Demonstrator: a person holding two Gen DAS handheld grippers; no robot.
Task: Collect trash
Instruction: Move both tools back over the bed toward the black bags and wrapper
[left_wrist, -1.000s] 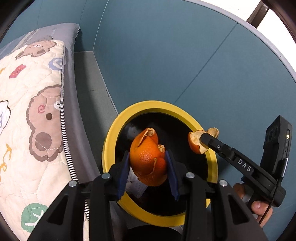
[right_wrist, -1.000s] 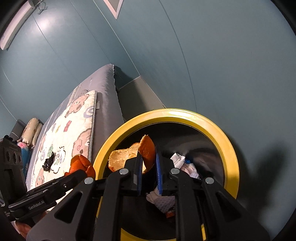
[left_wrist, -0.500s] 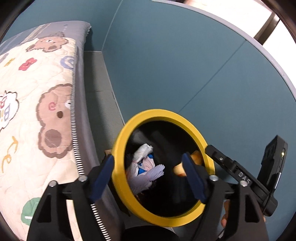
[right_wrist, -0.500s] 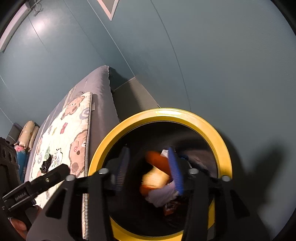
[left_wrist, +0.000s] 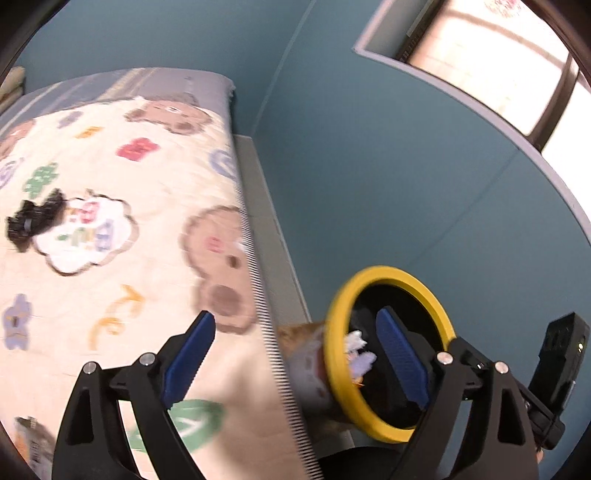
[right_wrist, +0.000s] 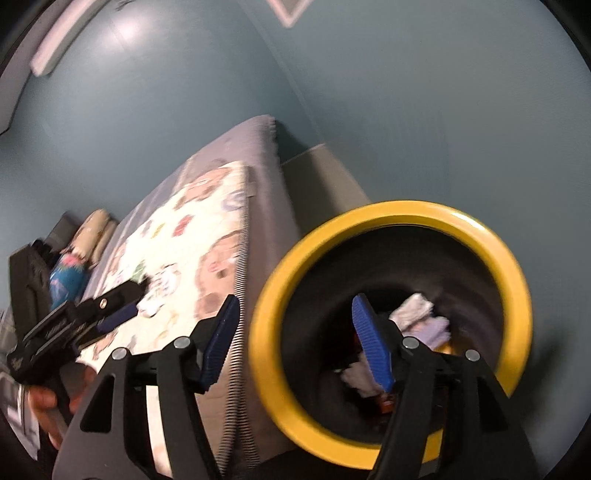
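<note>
- Your left gripper (left_wrist: 291, 356) is spread wide and holds nothing. One blue pad (left_wrist: 188, 347) hangs over the bed quilt (left_wrist: 110, 240); the other sits in front of the bin's mouth.
- Your right gripper (right_wrist: 295, 341) is also wide apart and empty. One pad (right_wrist: 371, 345) is over the bin opening, the other over the bed's edge.
- The bin (right_wrist: 495, 266) has a yellow rim and a dark inside. It stands on the floor just beside the bed, near the teal wall (right_wrist: 406, 110).
- Inside the bin you can make out crumpled white and pale purple paper (right_wrist: 421, 317). A small orange-red scrap shows lower down, too blurred and too hidden by the gripper to identify.
- In the left view the bin's near wall is smeared by motion blur, and its lower part is cut off behind the gripper.
- A small black object (left_wrist: 31, 218) lies on the quilt, well apart from the bin; its shape is too blurred to name.
- At the quilt's bottom left corner, something dark is cut off by the frame edge.
</note>
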